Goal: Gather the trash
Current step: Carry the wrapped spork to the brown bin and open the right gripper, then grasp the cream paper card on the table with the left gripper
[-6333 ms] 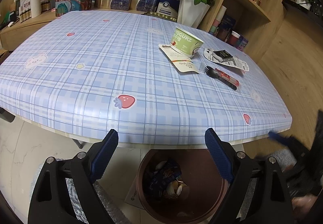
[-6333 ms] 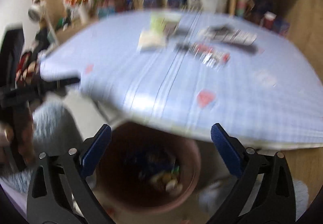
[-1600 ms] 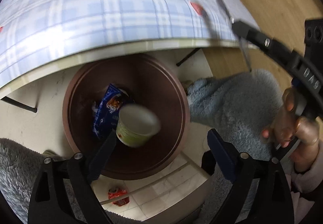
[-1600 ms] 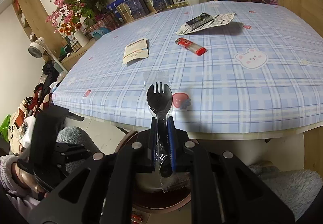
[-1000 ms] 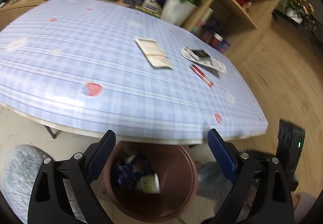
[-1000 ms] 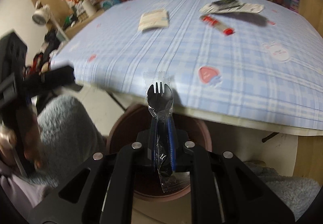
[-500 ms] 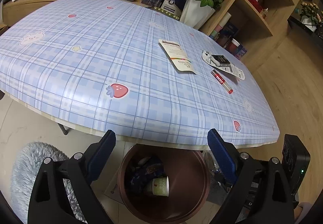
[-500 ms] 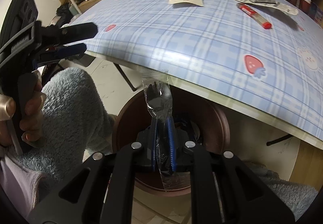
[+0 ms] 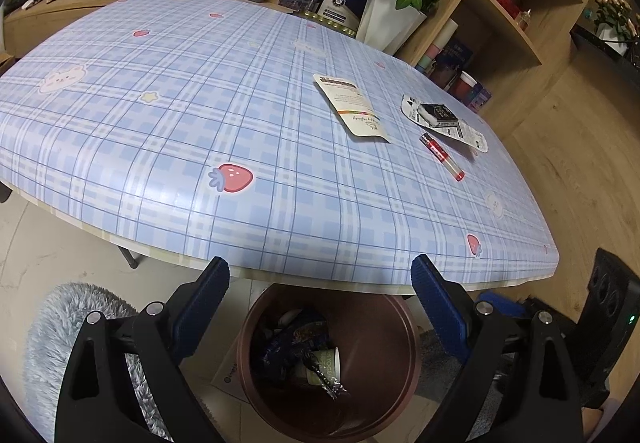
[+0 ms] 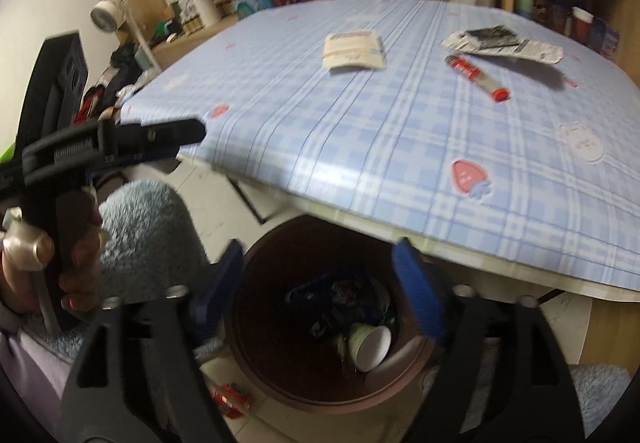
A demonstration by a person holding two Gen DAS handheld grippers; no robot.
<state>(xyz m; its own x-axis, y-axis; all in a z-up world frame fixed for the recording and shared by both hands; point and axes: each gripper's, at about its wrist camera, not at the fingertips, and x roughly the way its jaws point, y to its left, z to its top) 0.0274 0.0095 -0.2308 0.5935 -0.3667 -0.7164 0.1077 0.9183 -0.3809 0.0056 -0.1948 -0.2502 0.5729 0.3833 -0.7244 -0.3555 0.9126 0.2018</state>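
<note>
Overhead, the table (image 10: 400, 147) edge partly covers the bin (image 10: 400, 375).

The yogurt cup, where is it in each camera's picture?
Left wrist: the yogurt cup lies on its side inside the trash bin, bottom middle.
Right wrist: the cup lies in the bin, lower middle, mouth toward the camera.
Shared landmark: the red lighter on the table.

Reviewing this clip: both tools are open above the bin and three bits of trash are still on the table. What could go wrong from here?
The thin red tube is round and may roll when pinched. The flat paper packet lies flush on the tablecloth, so pads may slide over it. The table edge overhangs the bin, so a release made too far forward could land trash on the table rather than inside.
</note>
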